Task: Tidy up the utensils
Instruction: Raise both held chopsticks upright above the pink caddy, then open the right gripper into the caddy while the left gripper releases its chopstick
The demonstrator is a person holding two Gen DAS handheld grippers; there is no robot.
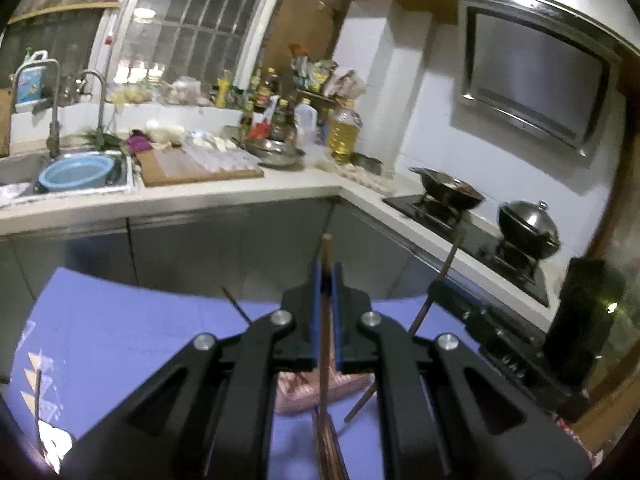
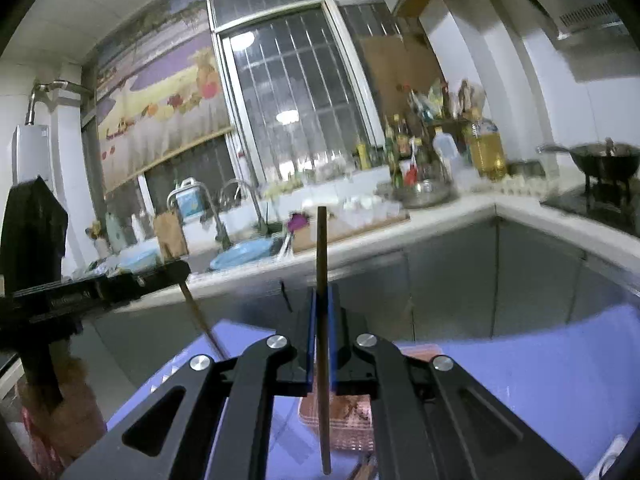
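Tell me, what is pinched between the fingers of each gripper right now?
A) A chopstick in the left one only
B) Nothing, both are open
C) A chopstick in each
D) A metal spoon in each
C: the left gripper is closed on a brown chopstick that sticks out past its blue pads, and the right gripper is closed on its own chopstick the same way, above the purple table.
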